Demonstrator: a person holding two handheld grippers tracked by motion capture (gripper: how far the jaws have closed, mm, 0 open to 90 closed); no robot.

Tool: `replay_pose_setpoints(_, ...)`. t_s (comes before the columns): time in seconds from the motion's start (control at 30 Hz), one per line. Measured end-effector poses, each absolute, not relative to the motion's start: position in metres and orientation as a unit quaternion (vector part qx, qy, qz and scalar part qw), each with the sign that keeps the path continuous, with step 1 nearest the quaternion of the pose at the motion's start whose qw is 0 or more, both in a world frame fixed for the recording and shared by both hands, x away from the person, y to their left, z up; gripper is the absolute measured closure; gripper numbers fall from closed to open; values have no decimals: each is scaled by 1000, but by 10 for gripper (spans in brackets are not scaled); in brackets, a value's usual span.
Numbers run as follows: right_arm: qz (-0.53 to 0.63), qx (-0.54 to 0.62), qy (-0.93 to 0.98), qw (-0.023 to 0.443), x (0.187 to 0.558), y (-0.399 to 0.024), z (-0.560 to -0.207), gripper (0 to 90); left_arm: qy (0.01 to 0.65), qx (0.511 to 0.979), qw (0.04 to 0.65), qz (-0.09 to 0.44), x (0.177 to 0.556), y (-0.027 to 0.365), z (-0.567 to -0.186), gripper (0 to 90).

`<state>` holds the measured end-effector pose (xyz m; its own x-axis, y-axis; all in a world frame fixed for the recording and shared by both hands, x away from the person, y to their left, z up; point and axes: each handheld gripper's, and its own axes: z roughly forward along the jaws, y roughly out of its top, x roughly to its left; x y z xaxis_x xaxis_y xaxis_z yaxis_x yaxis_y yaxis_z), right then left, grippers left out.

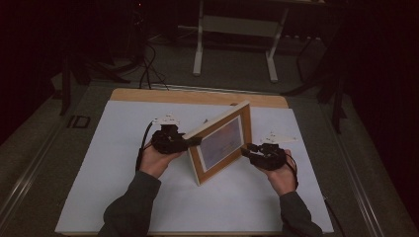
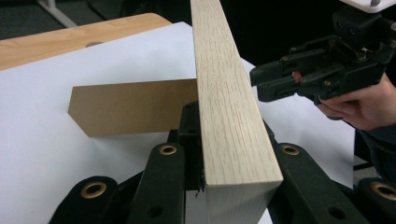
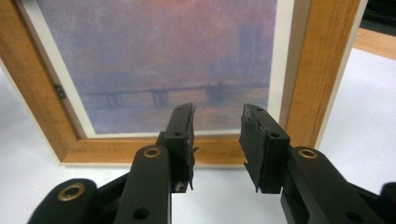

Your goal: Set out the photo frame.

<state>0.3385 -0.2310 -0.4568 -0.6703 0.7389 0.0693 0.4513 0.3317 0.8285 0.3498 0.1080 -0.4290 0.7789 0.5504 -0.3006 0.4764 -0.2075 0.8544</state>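
A light wooden picture frame (image 1: pixel 245 129) with a hazy purple print (image 1: pixel 220 143) stands tilted on the white sheet, propped by its brown cardboard back stand (image 2: pixel 130 112). My left gripper (image 1: pixel 193 140) is shut on the frame's top left edge (image 2: pixel 229 116), one jaw on each face. My right gripper (image 1: pixel 245 149) hovers just off the frame's right side, facing the print (image 3: pixel 159 60). Its jaws stand open with nothing between them (image 3: pixel 217 135), a short gap away from the frame's lower rail (image 3: pixel 140 151). The left gripper view also shows the right gripper (image 2: pixel 261 77) beyond the frame.
A white sheet (image 1: pixel 123 187) covers the wooden tabletop (image 1: pixel 148 95), with bare room on both sides of the frame. Beyond the table, white stand legs (image 1: pixel 199 49) and dark cables (image 1: pixel 146 69) sit on the grey floor.
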Motion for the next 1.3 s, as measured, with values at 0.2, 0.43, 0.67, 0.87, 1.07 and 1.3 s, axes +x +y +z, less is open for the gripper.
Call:
replay_pose_setpoints(0.2,446,376,795,167,339,-234,-455,631,323,778,538,20,355,111,-430,750)
replay_pose_setpoints(0.43,444,385,790,172,342,-238,-452,607,321,779,538,11,362,116,-430,756)
replay_pose_setpoints(0.67,442,393,786,180,351,-240,-449,577,317,781,537,6,369,120,-430,760)
replay_pose_setpoints(0.87,437,398,785,186,360,-241,-448,547,314,784,536,2,372,122,-430,761)
replay_pose_setpoints(1.07,431,408,783,187,372,-244,-448,548,310,786,535,-3,376,123,-430,761)
replay_pose_setpoints(1.3,427,424,778,183,385,-247,-450,521,304,788,535,-6,380,125,-430,762)
